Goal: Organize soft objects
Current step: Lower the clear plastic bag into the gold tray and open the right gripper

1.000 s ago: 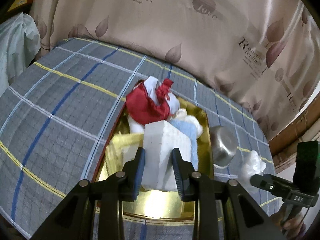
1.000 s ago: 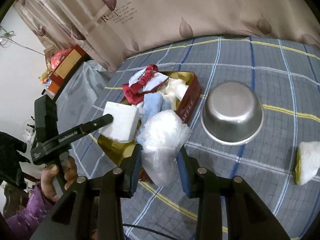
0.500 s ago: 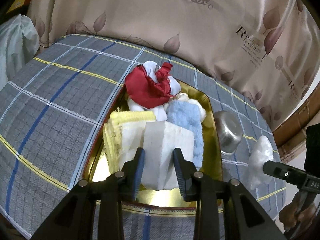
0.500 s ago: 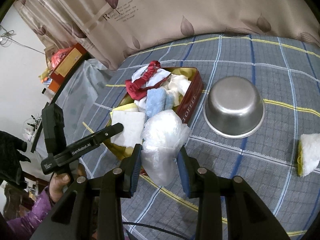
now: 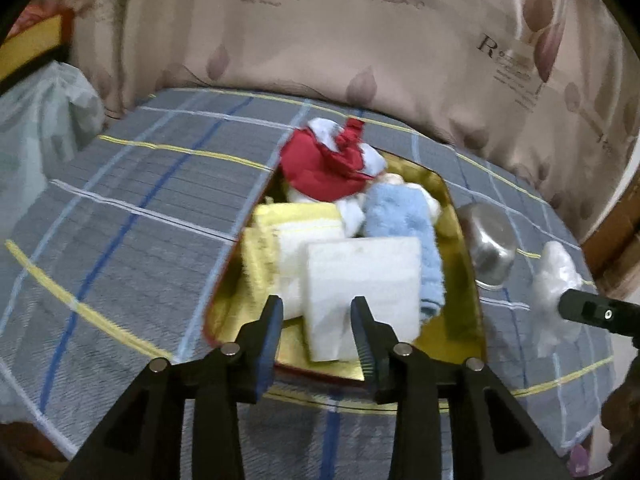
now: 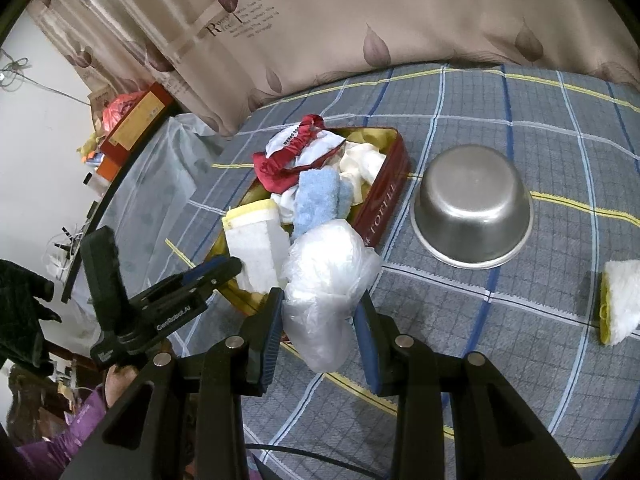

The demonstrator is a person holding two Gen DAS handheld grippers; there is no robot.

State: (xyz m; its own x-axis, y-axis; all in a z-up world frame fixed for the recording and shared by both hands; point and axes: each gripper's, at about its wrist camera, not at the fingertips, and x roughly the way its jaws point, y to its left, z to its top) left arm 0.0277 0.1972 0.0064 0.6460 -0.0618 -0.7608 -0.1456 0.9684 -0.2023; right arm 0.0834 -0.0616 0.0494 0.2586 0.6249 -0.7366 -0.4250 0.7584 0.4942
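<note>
A red tin with a gold inside [image 5: 456, 328] [image 6: 384, 204] lies on the plaid bed. It holds a red and white cloth [image 5: 324, 164] [image 6: 288, 152], a blue towel [image 5: 404, 220] [image 6: 320, 196], a yellow-edged sponge [image 5: 276, 236] and a white foam block [image 5: 360, 280] [image 6: 256, 248]. My left gripper [image 5: 316, 332] [image 6: 212, 276] is open with the block lying between its jaws in the tin. My right gripper [image 6: 320, 336] is shut on a crumpled clear plastic bag [image 6: 328, 276] [image 5: 556, 280], held beside the tin's near right side.
An upturned steel bowl [image 6: 474, 208] [image 5: 488, 248] stands right of the tin. A white and yellow sponge [image 6: 620, 304] lies at the far right. A leaf-print curtain hangs behind the bed. A plastic-covered shelf [image 6: 152, 184] stands to the left.
My left gripper lowered the white foam block into the tin, opened and drew back a little. My right gripper kept hold of the plastic bag and shifted slightly.
</note>
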